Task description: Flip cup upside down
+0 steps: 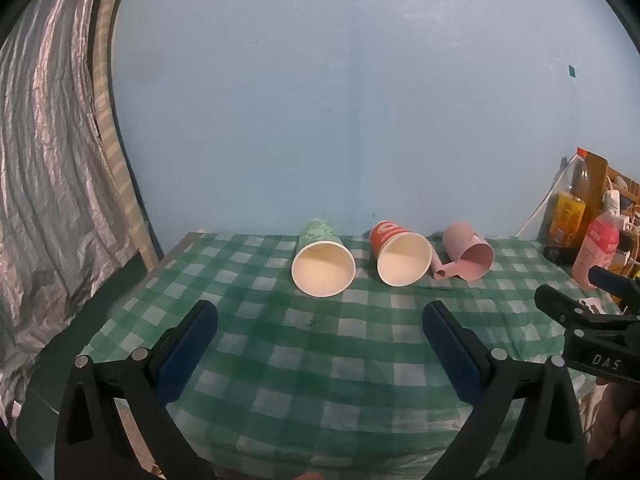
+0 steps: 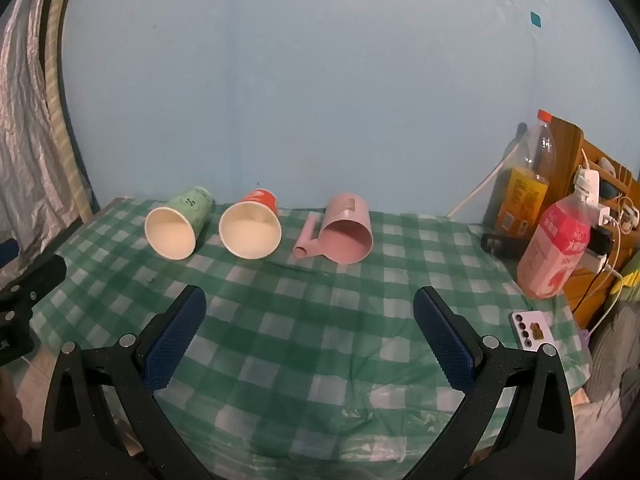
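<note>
Both the left gripper point(image 1: 320, 316) and the right gripper point(image 2: 310, 304) are held wide apart, with nothing between the fingers point(image 2: 176, 340). Beyond them, near the far edge of the checked tabletop point(image 2: 320, 340), three cups are laid on their sides: a green paper cup point(image 2: 176, 228), a red paper cup point(image 2: 252, 228) and a pink plastic mug point(image 2: 348, 232). The paper cups are judged light and easily crushed; a gentle grip across the mid-wall is advised.

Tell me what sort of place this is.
Probably a lived-in room at home, not a lab. A table with a green checked cloth stands against a plain blue wall. At its right edge sit drink bottles, a phone and charger cables.
</note>
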{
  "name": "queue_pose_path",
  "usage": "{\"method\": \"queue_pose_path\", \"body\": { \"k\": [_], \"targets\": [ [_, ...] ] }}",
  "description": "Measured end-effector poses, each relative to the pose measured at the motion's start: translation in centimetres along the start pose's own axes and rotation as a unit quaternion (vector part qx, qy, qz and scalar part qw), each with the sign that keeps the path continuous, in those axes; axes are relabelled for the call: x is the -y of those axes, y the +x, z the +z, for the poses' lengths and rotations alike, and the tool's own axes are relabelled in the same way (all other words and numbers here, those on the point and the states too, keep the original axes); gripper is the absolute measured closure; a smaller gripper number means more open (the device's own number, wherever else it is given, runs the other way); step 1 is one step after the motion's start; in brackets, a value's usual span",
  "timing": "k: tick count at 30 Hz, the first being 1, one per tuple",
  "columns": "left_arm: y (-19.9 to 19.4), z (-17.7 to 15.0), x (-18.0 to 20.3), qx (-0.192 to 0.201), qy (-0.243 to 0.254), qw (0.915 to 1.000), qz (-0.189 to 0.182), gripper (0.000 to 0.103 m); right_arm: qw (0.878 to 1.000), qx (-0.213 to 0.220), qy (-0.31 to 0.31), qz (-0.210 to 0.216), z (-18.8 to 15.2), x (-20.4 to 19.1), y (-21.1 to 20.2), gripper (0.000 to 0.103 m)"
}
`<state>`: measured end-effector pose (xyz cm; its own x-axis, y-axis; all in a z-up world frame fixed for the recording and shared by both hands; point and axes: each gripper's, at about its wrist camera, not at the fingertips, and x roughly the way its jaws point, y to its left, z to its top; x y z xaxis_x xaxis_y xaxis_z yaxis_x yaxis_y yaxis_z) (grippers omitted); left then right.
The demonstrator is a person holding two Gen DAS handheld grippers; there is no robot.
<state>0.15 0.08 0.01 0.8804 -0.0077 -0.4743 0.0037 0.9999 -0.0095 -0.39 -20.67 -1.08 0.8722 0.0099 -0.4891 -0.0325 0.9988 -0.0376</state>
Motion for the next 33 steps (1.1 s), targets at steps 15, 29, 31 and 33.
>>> {"method": "queue_pose_path", "body": {
  "k": [15,29,31,33],
  "targets": [
    [-0.4,-0.2,0.4,0.016,0.005,0.9999,0.005,0.000,1.000,-0.007,-0.004,0.002,0.0,-0.4,0.1,0.001],
    [-0.7,-0.1,0.0,0.035,0.002,0.9988,0.034,0.000,1.000,-0.007,-0.003,0.002,-0.2,-0.4,0.3,0.001],
    [-0.8,-0.1,-0.1,0.037,-0.003,0.9988,0.031,0.000,1.000,-0.007,-0.002,0.003,-0.2,-0.4,0.2,0.001],
    [-1.1,0.0,-0.2,0.045,-0.005,0.9984,0.032,0.000,1.000,-0.008,-0.002,0.005,-0.5,-0.4,0.4,0.001]
  ]
}}
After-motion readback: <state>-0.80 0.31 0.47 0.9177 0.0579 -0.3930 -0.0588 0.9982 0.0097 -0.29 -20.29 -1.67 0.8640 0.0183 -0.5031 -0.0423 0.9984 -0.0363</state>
